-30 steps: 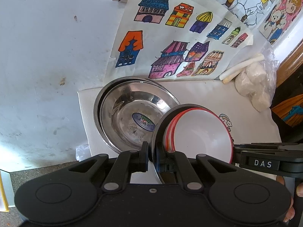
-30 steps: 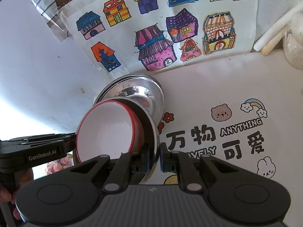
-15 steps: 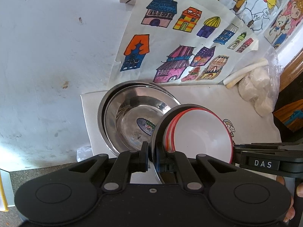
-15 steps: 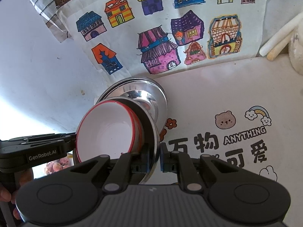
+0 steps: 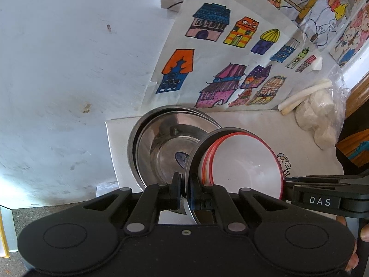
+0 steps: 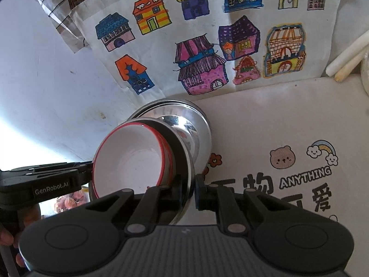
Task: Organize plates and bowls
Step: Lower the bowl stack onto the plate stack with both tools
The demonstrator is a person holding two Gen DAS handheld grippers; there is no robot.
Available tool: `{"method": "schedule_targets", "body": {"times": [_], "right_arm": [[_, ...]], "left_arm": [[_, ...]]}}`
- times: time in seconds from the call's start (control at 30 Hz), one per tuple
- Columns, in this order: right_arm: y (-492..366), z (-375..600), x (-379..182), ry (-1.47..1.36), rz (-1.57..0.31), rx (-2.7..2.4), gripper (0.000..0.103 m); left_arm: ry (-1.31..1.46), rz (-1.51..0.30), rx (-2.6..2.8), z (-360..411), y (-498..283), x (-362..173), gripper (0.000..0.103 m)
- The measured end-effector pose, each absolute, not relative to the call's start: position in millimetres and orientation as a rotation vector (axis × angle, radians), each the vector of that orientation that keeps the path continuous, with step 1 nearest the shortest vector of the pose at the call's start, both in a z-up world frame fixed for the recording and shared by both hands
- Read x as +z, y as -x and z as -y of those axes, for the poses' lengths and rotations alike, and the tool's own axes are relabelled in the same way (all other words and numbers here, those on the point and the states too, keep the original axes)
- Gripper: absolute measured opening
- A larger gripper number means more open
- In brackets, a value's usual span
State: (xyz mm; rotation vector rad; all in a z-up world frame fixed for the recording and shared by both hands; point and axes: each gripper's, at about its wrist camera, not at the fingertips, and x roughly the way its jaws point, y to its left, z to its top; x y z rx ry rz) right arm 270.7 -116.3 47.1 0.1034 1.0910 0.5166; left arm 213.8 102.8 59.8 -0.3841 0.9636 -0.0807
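Both grippers held one stack of dishes between them, lifted and tilted above the tabletop (image 5: 57, 69). The left gripper (image 5: 185, 190) had its fingers (image 5: 176, 191) nearly shut, pinching the thin rim of a steel plate (image 5: 192, 152) that carried the stack. The right gripper (image 6: 187, 190) gripped the opposite edge of the same steel plate (image 6: 182, 161) in the same way, its fingers (image 6: 200, 192) closed almost fully on the rim.

Nested inside that plate sat several white bowls (image 5: 244, 164) with red rims, one within the other; the exact count could not be told. From the right wrist view the white bowls (image 6: 129, 161) faced up and to the left, their hollow plainly seen.

Below and behind the held stack, a larger steel bowl (image 5: 161, 138) rested on a white mat (image 5: 253, 122), with at least one more steel dish under it, judging by the doubled rim. A blue oval sticker (image 5: 181, 158) showed at its bottom. In the right wrist view the steel bowl (image 6: 184, 124) lay just beyond the stack, partly covered by it. The mat (image 6: 288, 120) bore a bear, a rainbow, clouds and printed words.

A drawing of coloured houses (image 5: 230, 57) stood behind the mat. To the right lay two white sticks (image 5: 304, 94) and a clear bag (image 5: 320, 117) of white lumps. Fingertips of a hand (image 5: 364, 233) showed at the right edge.
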Motion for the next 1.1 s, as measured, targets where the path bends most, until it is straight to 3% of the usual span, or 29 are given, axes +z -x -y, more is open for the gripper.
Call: {"method": "schedule_targets", "body": {"times": [1.1], "right_arm": [[-311.0,84.3,31.0,-0.084,-1.117,0.545,0.013]], "left_arm": [[0.426,-0.965,-0.016,-130.7,-243.7,40.4,0.006]]}}
